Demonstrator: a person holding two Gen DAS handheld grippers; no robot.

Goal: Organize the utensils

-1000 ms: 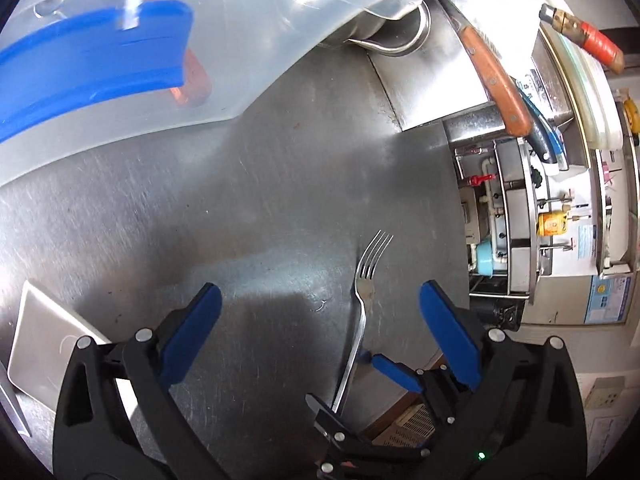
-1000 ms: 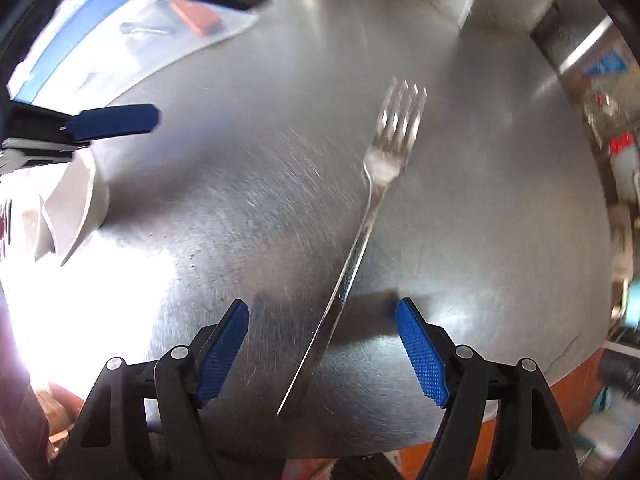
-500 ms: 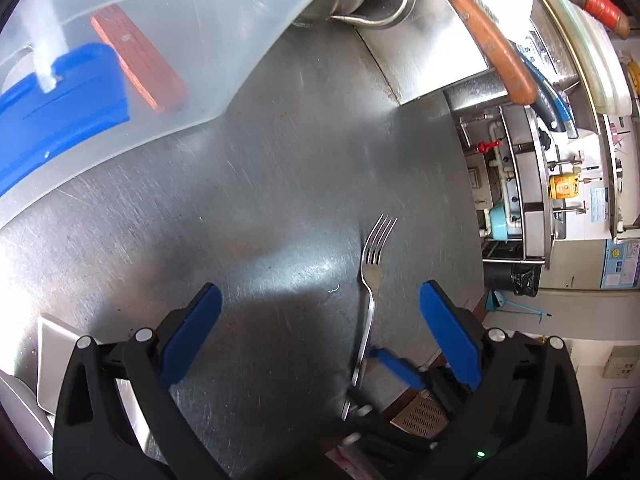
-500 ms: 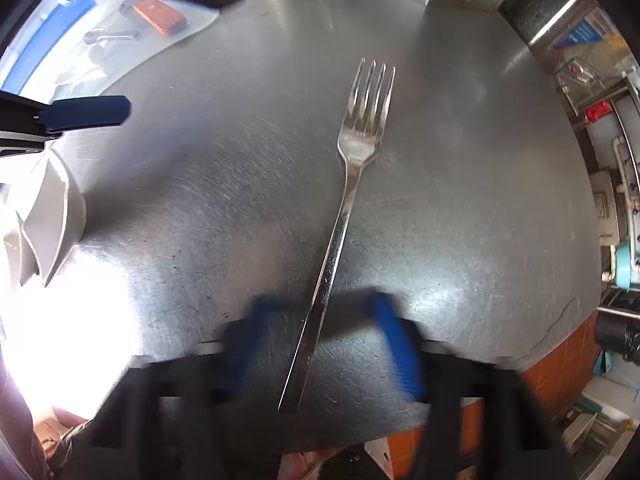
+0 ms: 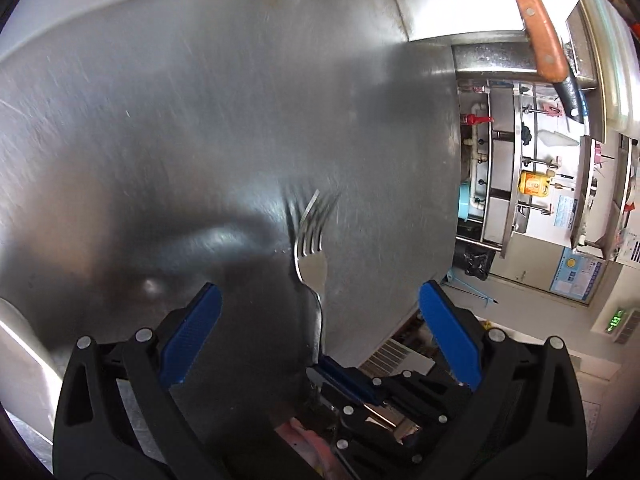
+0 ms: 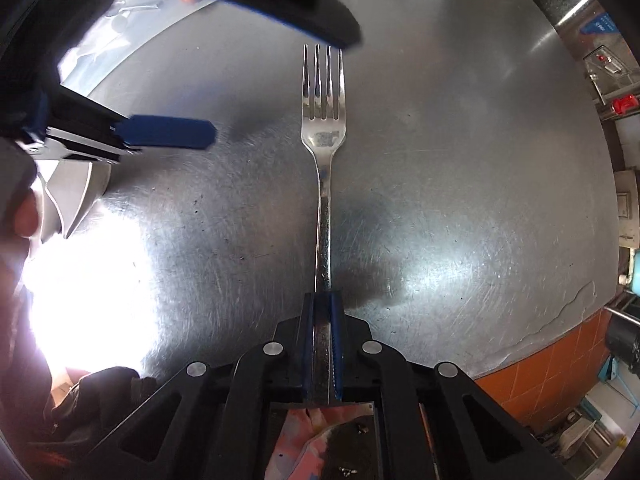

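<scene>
- scratched stainless steel tabletop [image 6: 440,184] under everything
- orange-handled knife [image 5: 538,24] up on the raised steel ledge, far right
- yellow jug [image 5: 532,184] on the shelves beyond

Lighting: bright daylight-like light on a brushed steel tabletop [image 6: 460,184]. Glare: a large blown-out white patch at the lower left of the right wrist view, detail lost there; smaller sheen spots to the right of the fork [image 6: 322,136].

Shadows: a soft dark band crosses the tabletop [image 5: 200,120] in the left wrist view, left of the fork [image 5: 312,256]; a short shadow beside the right gripper [image 6: 322,308].

Blur: left wrist view motion-smeared, fork tines doubled; the left gripper [image 6: 168,132] and the dark housing above it are streaked in the right wrist view.

Sharpness: right wrist view crisp at centre, scratches legible.

Distortion: strong fisheye curvature, black vignette at all corners.
</scene>
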